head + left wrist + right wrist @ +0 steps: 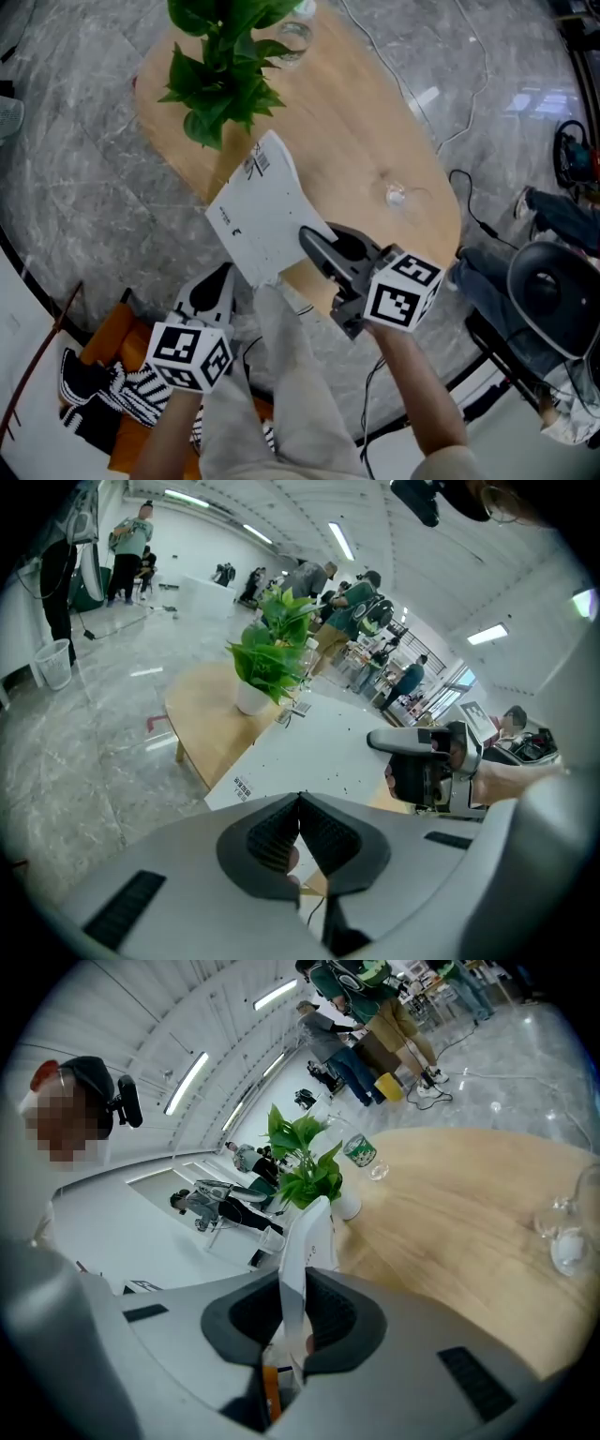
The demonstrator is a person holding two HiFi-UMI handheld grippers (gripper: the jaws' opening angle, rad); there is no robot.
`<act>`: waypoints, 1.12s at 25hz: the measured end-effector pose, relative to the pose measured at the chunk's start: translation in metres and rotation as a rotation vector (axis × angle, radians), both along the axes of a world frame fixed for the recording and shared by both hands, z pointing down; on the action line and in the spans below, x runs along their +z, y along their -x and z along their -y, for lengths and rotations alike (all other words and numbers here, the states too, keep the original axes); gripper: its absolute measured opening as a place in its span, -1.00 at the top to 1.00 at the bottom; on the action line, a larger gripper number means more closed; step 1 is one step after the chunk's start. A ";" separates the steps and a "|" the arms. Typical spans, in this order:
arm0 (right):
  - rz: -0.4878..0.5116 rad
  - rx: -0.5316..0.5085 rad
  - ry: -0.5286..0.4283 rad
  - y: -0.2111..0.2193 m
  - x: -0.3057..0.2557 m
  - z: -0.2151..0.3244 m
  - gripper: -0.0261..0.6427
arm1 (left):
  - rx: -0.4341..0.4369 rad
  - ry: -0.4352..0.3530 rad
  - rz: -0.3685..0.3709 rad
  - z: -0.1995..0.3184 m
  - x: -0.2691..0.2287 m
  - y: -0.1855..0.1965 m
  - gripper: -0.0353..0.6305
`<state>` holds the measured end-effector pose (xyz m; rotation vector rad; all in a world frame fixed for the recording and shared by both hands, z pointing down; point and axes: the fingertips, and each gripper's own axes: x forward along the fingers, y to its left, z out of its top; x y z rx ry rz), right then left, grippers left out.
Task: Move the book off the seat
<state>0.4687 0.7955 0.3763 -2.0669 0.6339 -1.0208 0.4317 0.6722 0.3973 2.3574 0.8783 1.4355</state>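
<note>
1. Orange seat (117, 342), lower left of the head view, beyond the near-left edge of the table (375, 141). A black-and-white striped cloth (103, 389) lies on it. No book is on the part of the seat that shows.
2. My left tongs (223, 277), above the seat and just off the table's near-left edge. In the left gripper view these tongs (300, 799) have their ribbed pads meeting at the tips, with nothing between them.
3. Potted plant (220, 66) at the far-left end of the table; it also shows in the left gripper view (272, 653) and the right gripper view (305, 1162). A clear glass (291, 37) stands just beside it on the right.
4. White book (258, 211), the task's thing. It is off the seat, tilted over the table's near-left edge, with its far corner pointing toward the plant. I cannot tell whether it touches the tabletop. In the left gripper view its pale cover (319, 747) spreads just beyond my left tongs.
5. My right tongs (307, 236), clamped on the book's near-right edge. In the right gripper view the tongs (292, 1283) stand narrow, and the book (305, 1241) rises edge-on between the two pads.
6. Small clear glass object (396, 195) near the table's right edge, well apart from the book.
7. Black chair (553, 291) on the grey floor (75, 169), past the table's right edge.
</note>
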 end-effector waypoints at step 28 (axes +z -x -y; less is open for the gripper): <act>0.029 0.190 0.142 -0.050 0.035 -0.083 0.78 | 0.239 0.006 -0.030 -0.050 0.013 -0.016 0.87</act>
